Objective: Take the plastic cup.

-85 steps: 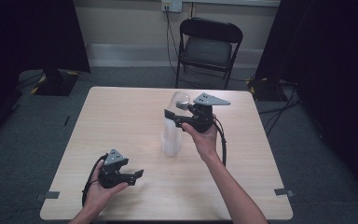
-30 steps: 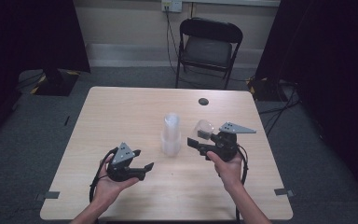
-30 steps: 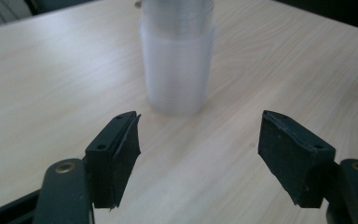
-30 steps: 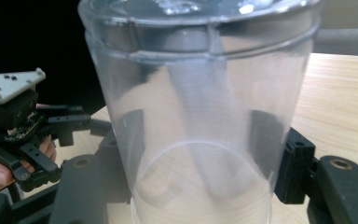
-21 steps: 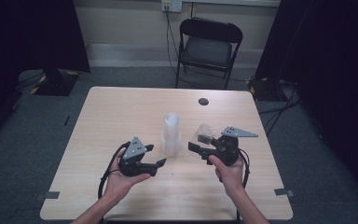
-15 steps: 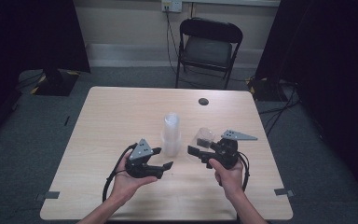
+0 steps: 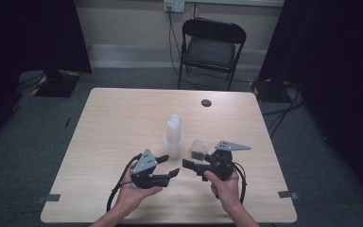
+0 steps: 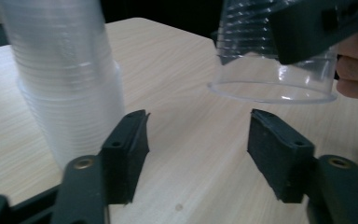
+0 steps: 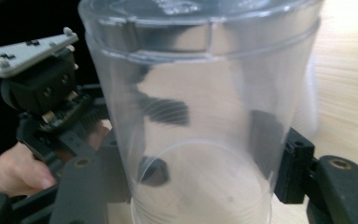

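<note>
The right gripper [image 7: 194, 165] clamps a clear cup [image 7: 198, 149], held off the table just beyond the left gripper [image 7: 171, 166], whose wide-open, empty jaws should close gently, squarely around its rim.

Pale wood-grain table [image 7: 123, 123]; clear ribbed cup [image 9: 200, 116]; translucent white cup stack [image 7: 173, 137]; black grippers; dark folding chair [image 7: 210, 47].

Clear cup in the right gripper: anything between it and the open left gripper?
Nothing visible. The left gripper faces the cup across bare table, jaws open. The stack of cups stands off to one side, outside the gap.
</note>
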Tool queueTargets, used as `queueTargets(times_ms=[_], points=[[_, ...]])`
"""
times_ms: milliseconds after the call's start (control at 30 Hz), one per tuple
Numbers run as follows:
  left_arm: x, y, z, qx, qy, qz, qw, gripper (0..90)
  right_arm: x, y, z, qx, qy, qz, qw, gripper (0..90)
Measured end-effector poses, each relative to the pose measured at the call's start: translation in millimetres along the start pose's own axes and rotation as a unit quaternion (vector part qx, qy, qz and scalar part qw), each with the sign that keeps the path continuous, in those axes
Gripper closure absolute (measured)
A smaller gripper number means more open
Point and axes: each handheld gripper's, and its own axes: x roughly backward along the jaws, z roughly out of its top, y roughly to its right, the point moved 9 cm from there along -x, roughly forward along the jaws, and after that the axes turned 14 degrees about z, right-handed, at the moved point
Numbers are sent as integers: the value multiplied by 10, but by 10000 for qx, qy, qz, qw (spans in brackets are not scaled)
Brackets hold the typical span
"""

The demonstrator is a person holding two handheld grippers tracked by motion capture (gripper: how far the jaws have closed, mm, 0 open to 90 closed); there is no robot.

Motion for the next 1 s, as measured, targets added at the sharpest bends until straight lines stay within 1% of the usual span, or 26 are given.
queueTargets(times_ms=[33,67,133,200,267,300,367,467,500,533,667,800,933,1000], points=[[1,17,-7,4,-3,-22,10000,440,-17,-15,-5,-3,-23,34,10000,373],[4,31,1,45,72,-40,10000,460,-32,-34,-8,-9,-47,71,10000,373],[8,54,12,-1,144,-97,9999,548,-57,-71,-2,-14,-44,141,9999,373],[16,44,32,34,230,-53,9997,551,-69,-106,7,-44,-24,221,9997,373],[31,30,56,40,328,-7,9995,579,-79,-131,15,-91,8,297,9995,373],[39,21,66,4,403,31,9992,608,-83,-140,17,-109,17,325,9994,373],[50,20,78,-25,470,73,9989,635,-93,-153,15,-162,27,380,9991,373],[64,37,92,-170,590,105,9981,672,-100,-163,19,-300,67,481,9984,373],[66,39,92,-253,608,124,9978,677,-100,-166,19,-345,77,510,9981,372],[67,43,95,-284,635,146,9975,681,-105,-169,21,-390,98,539,9977,373],[64,61,102,-344,704,170,9968,698,-113,-179,17,-525,96,613,9967,374],[69,78,116,-452,813,253,9953,702,-128,-187,18,-560,100,656,9962,375],[75,97,114,-460,863,266,9949,705,-133,-168,16,-595,106,645,9961,375],[80,100,115,-471,882,286,9946,710,-137,-149,8,-659,115,650,9956,375]])
